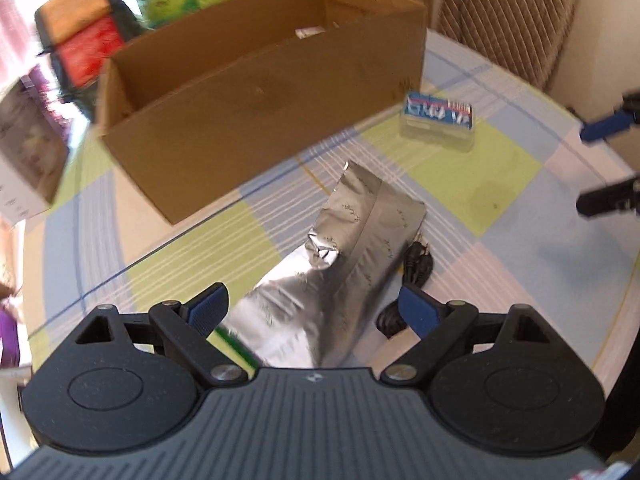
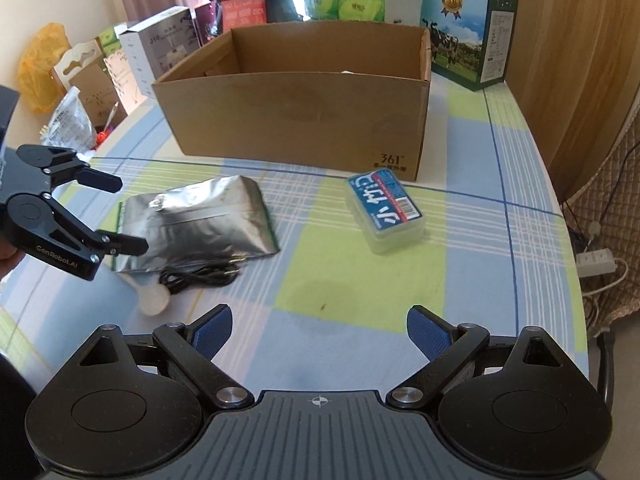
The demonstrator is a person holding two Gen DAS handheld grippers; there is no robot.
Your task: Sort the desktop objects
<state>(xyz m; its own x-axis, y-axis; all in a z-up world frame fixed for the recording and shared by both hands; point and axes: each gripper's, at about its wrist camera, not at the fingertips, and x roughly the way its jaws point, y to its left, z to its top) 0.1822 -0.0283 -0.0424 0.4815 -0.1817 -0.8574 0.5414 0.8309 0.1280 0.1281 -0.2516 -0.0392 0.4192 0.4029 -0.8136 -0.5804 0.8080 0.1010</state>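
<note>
Silver foil pouch lies between the spread left tongs.

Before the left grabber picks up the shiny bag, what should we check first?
1. Left hand-held gripper open: ok, jaws spread wide.
2. Bag lined up with it: ok, it lies just ahead between the fingers.
3. Cable clear of the bag: not ok, it lies against the bag's edge and may snag.
4. Box open on top: ok.
5. Room inside the box: cannot tell, its floor is mostly hidden.
6. Right hand-held gripper out of the way: ok, open and off to the side.
</note>
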